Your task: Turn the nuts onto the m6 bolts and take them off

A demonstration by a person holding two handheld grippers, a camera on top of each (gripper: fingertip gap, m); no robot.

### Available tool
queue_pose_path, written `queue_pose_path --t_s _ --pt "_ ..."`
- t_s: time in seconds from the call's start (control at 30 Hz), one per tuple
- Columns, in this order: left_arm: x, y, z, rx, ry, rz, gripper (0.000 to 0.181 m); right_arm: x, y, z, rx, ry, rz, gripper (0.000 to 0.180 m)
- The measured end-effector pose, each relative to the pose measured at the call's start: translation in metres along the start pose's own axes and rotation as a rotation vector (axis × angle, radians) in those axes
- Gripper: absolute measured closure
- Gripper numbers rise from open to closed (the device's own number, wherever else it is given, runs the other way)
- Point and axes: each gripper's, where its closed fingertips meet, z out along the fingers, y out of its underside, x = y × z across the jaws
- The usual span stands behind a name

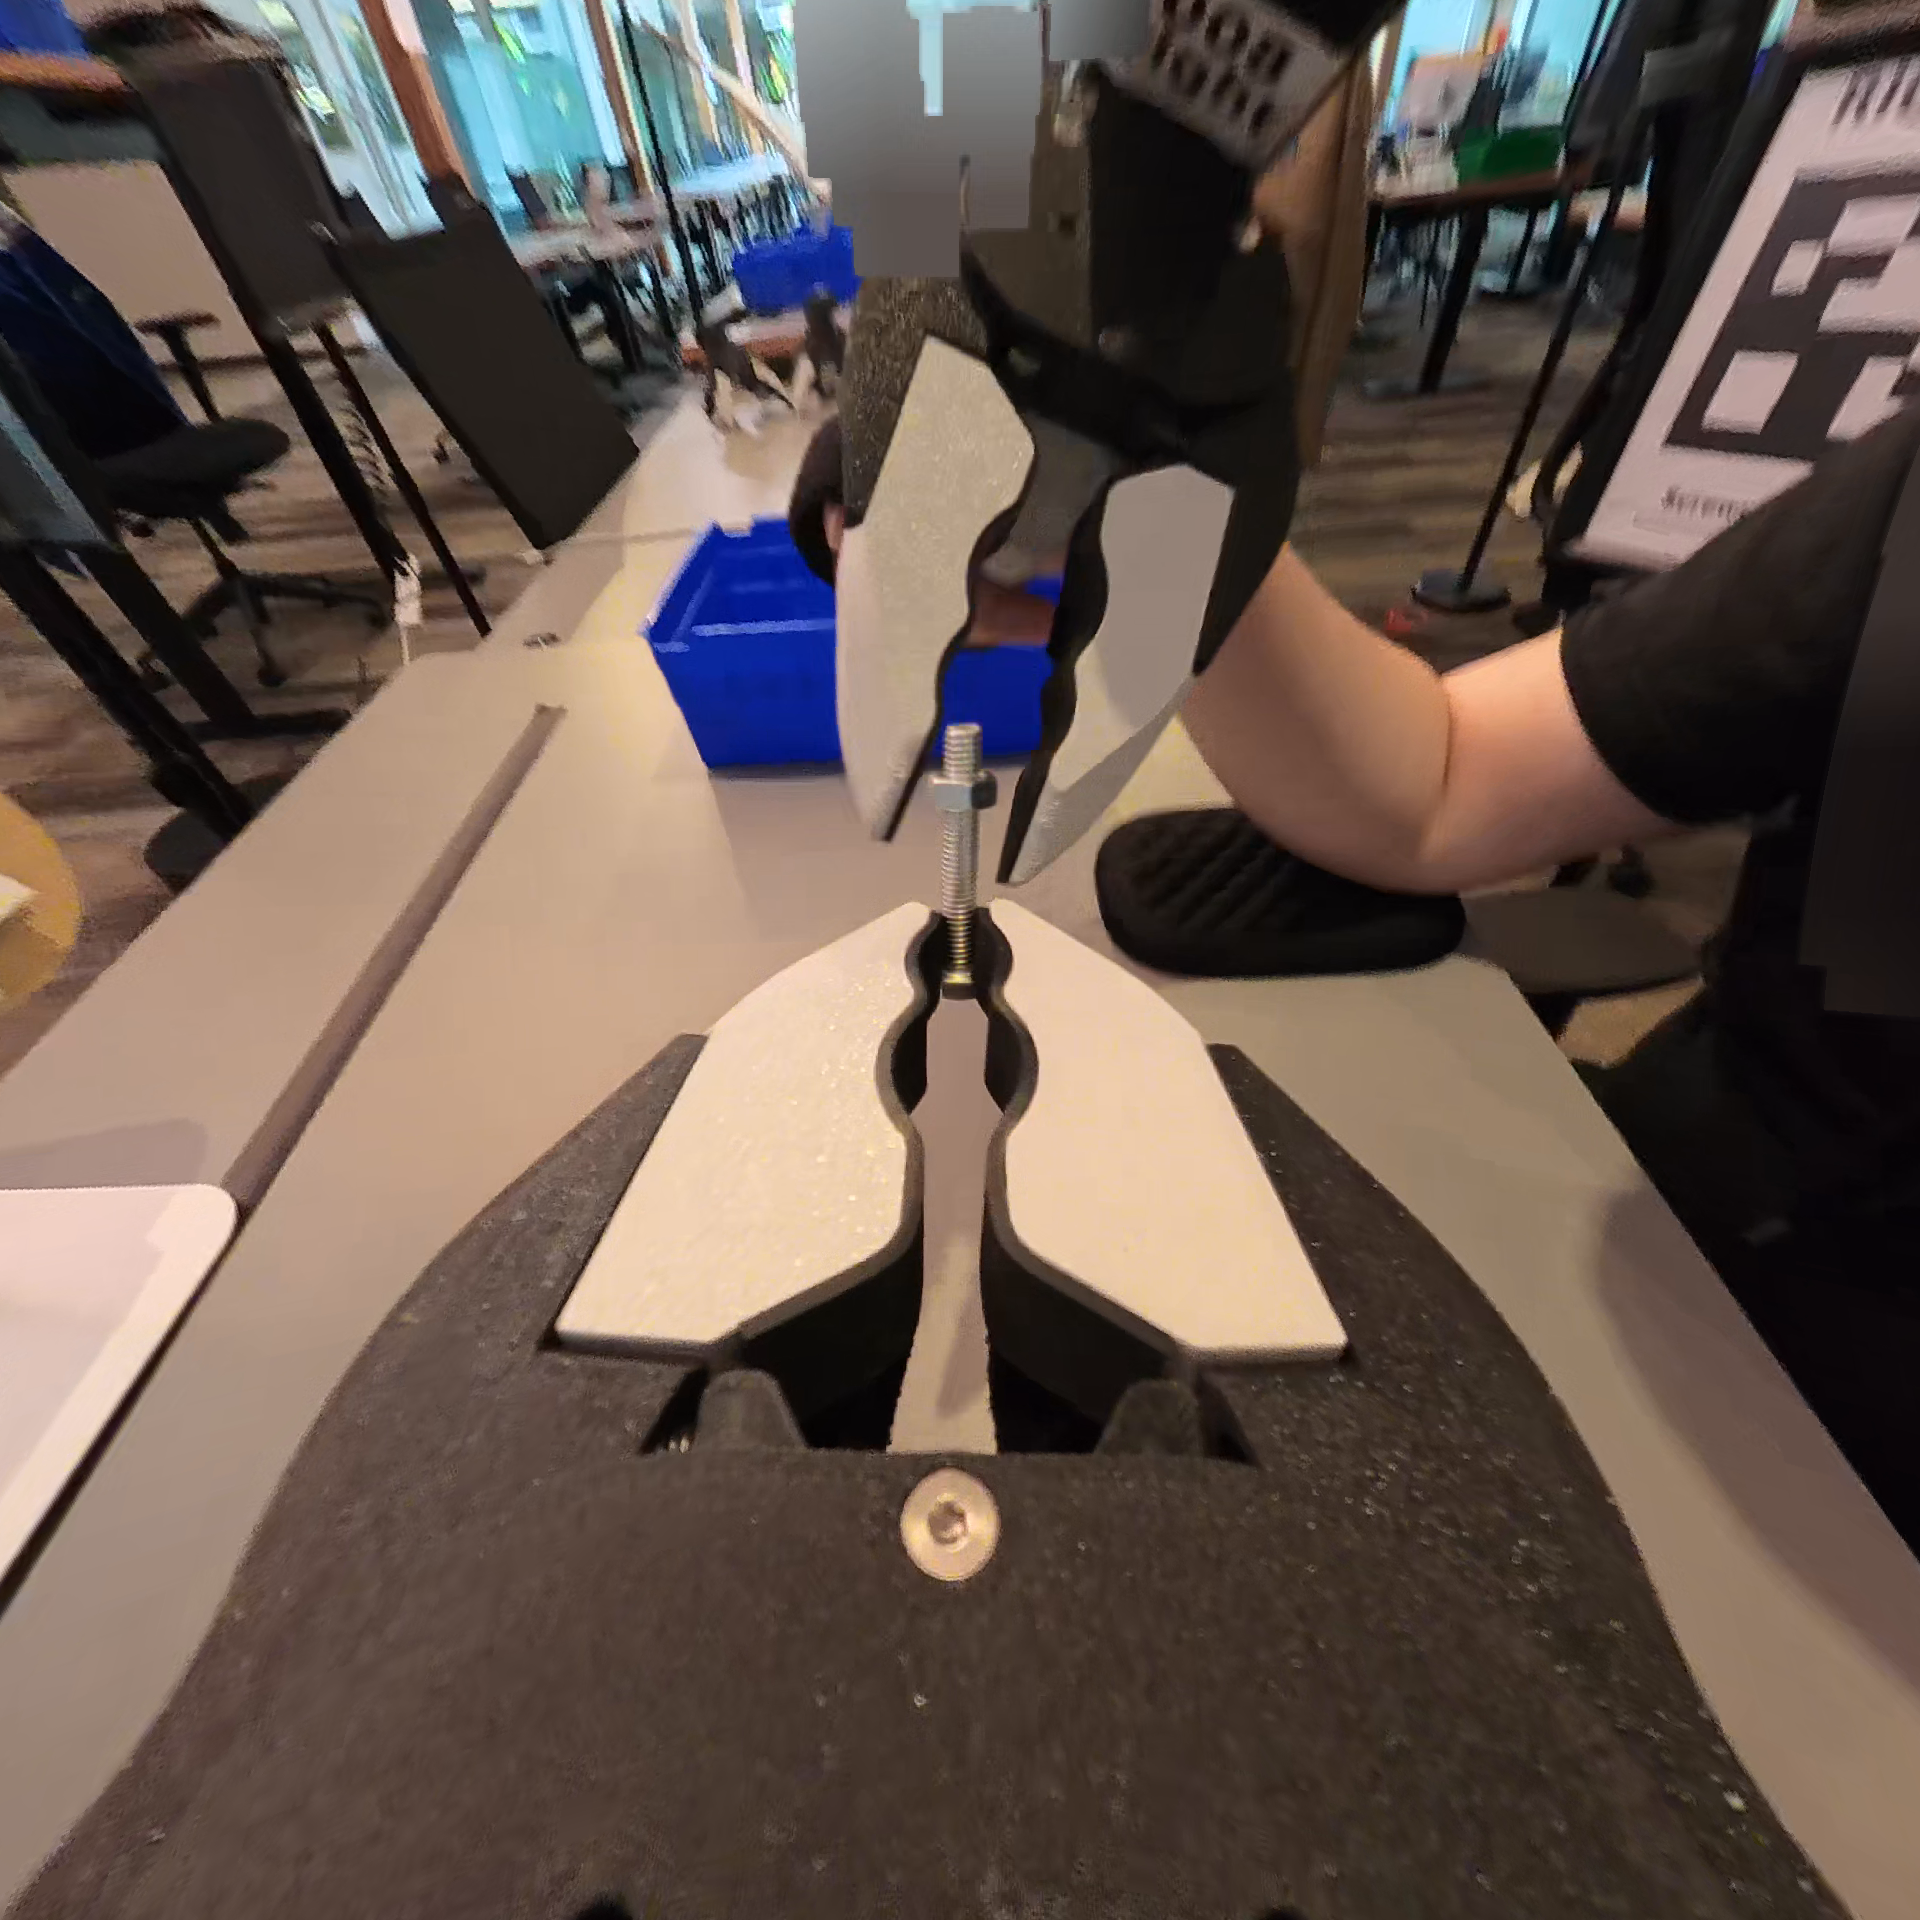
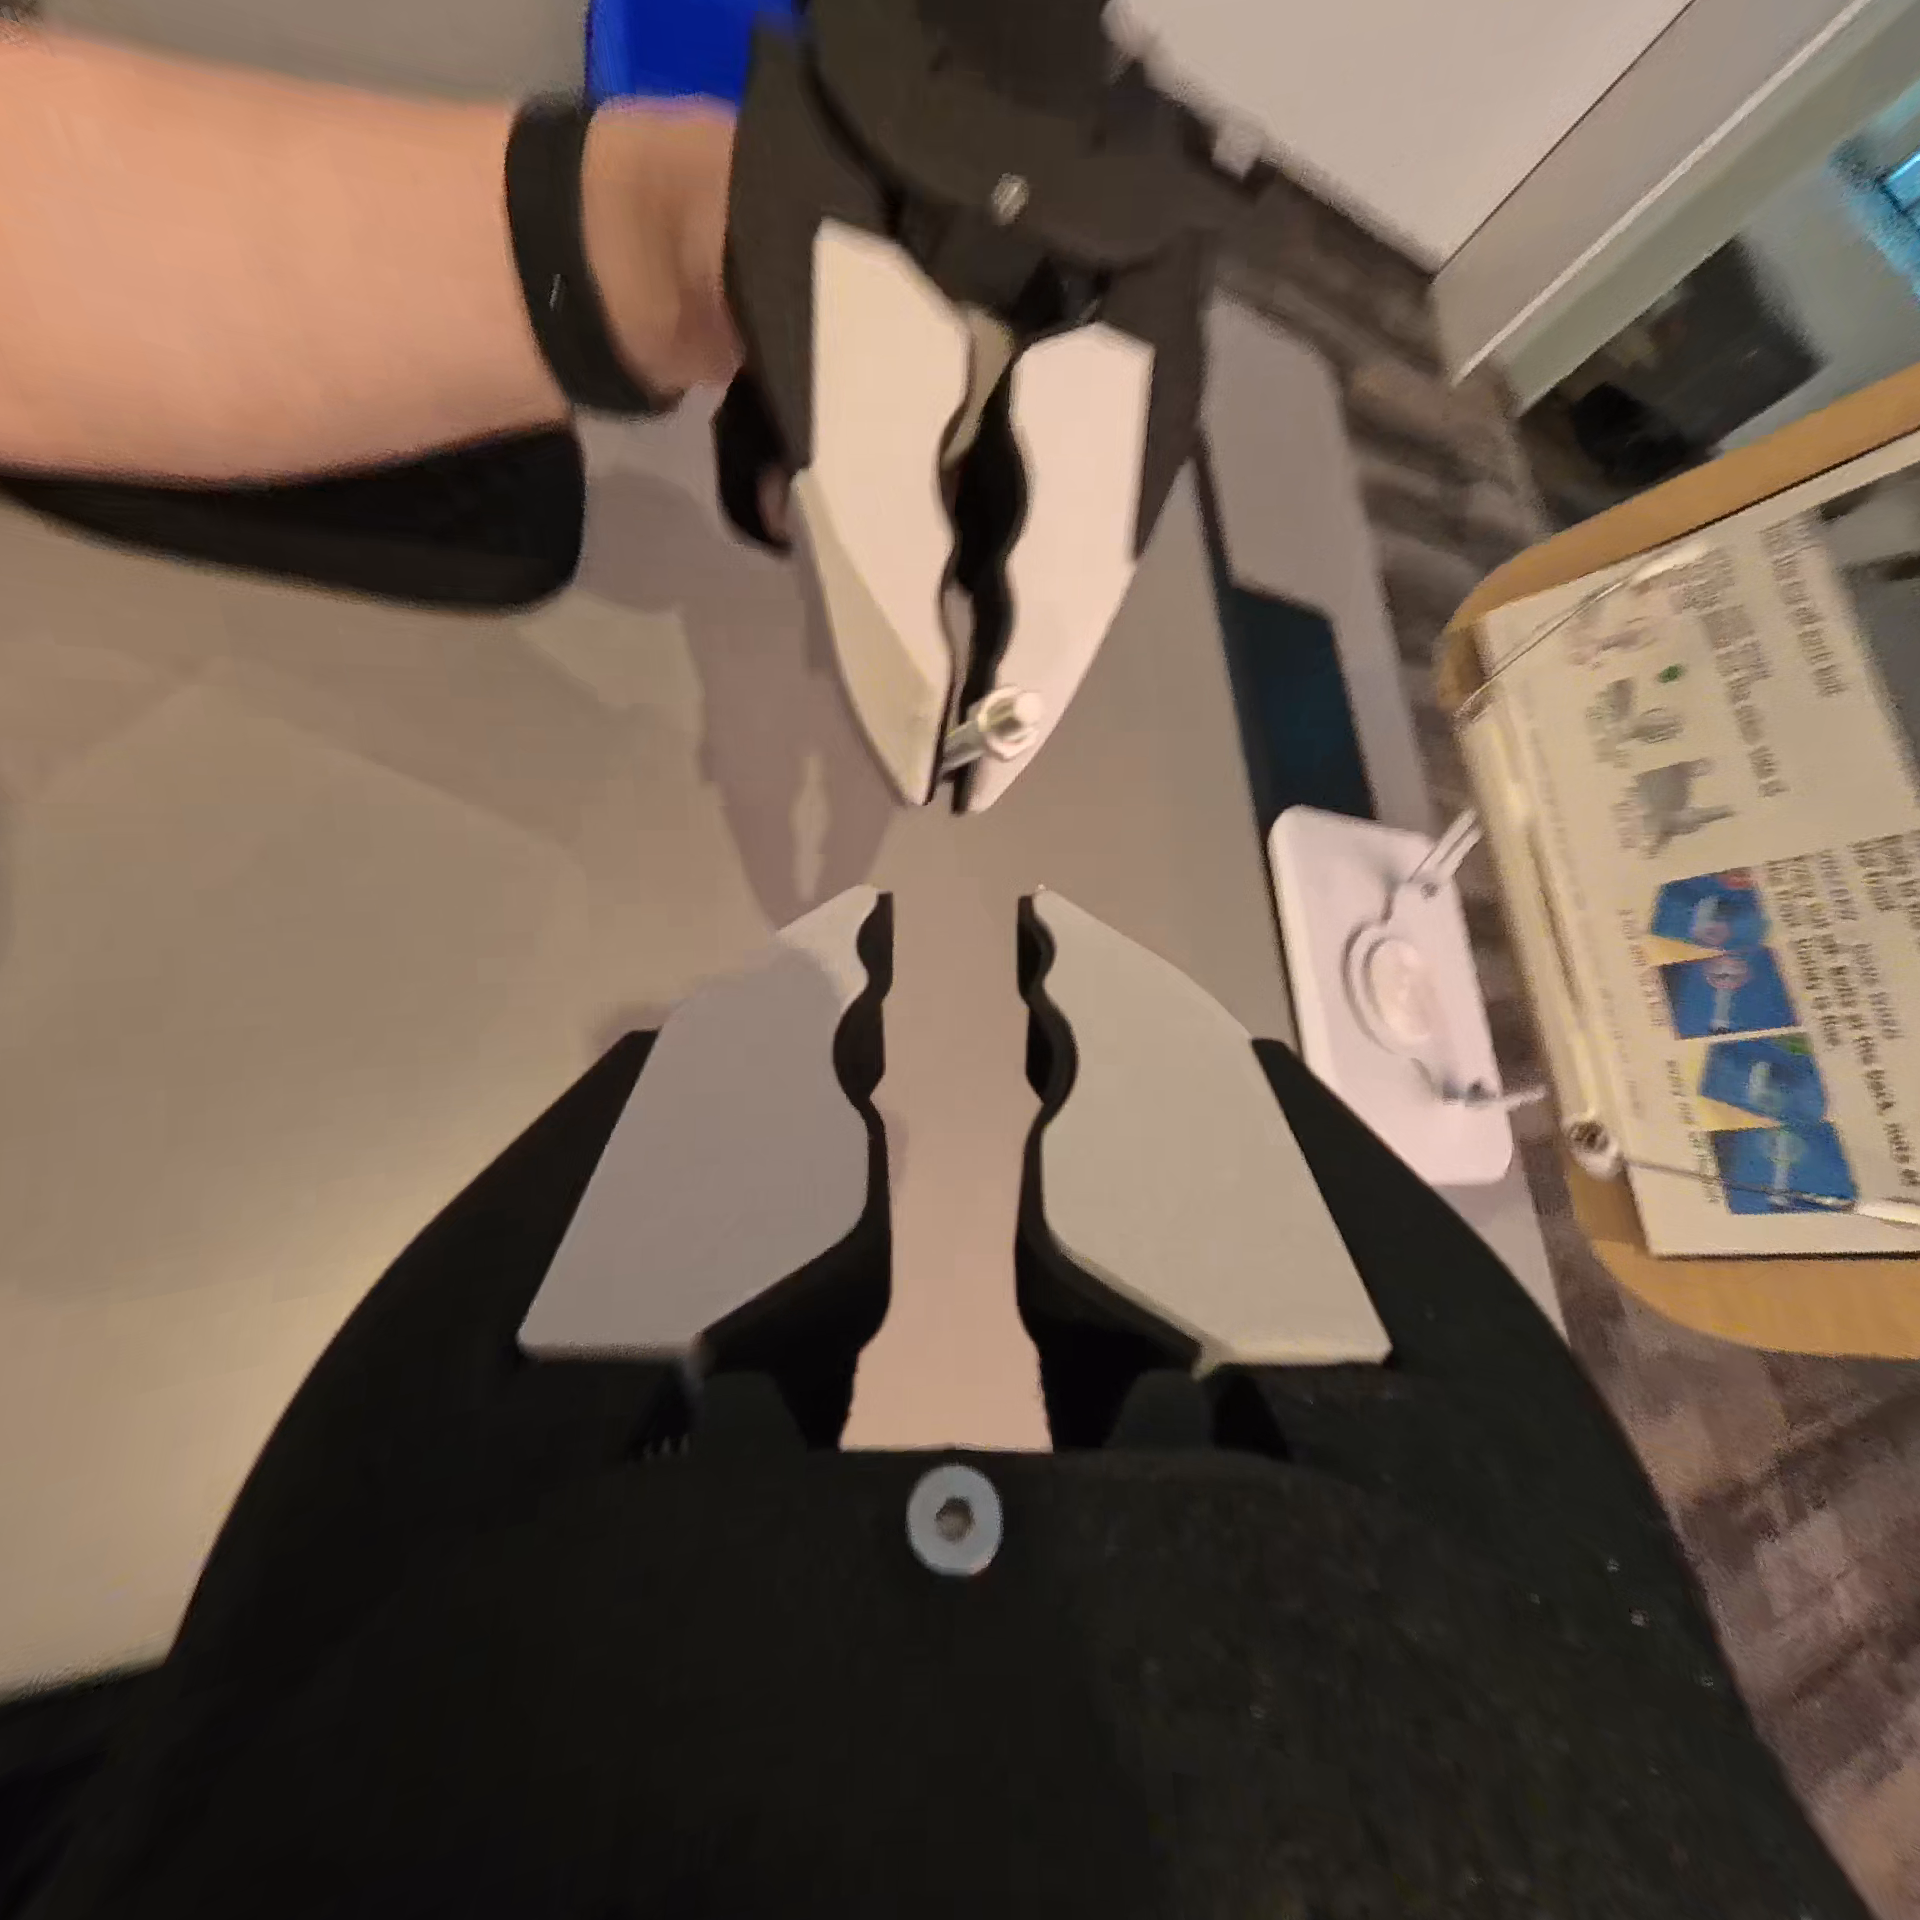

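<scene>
My left gripper (image 1: 961, 914) is shut on the lower end of a threaded steel bolt (image 1: 958, 862) and holds it upright above the grey table (image 1: 623, 883). A hex nut (image 1: 964, 797) sits on the thread near the bolt's top. My right gripper (image 1: 951, 847) comes down from above, open, with one fingertip on each side of the nut; I cannot tell whether they touch it. In the right wrist view my right gripper (image 2: 956, 904) is open and empty. Beyond it, the left gripper (image 2: 948, 800) pinches the bolt (image 2: 971, 740) with the nut (image 2: 1003, 719).
A blue bin (image 1: 748, 665) stands behind the bolt. A black arm pad (image 1: 1278, 904) lies on the table under a person's forearm (image 1: 1403, 769). A white tray (image 2: 1382, 997) sits at the table's edge, next to a printed sheet (image 2: 1683, 883) on a wooden board.
</scene>
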Motion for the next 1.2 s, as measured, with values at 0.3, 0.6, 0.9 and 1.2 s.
queue_pose_path --t_s 0.3,0.6,0.9,1.2 --pt "-0.023 -0.036 -0.020 0.244 -0.093 -0.154 0.176 0.045 -0.058 -0.035 0.815 -0.123 0.394 0.168" --pt "-0.024 -0.032 -0.015 0.232 -0.084 -0.175 0.176 0.037 -0.056 -0.007 0.796 -0.177 0.440 0.166" --pt "-0.022 -0.033 -0.014 0.225 -0.075 -0.163 0.176 0.034 -0.056 0.004 0.809 -0.234 0.505 0.174" --pt "-0.028 -0.028 -0.012 0.233 -0.092 -0.198 0.163 0.042 -0.050 0.008 0.883 -0.256 0.592 0.175"
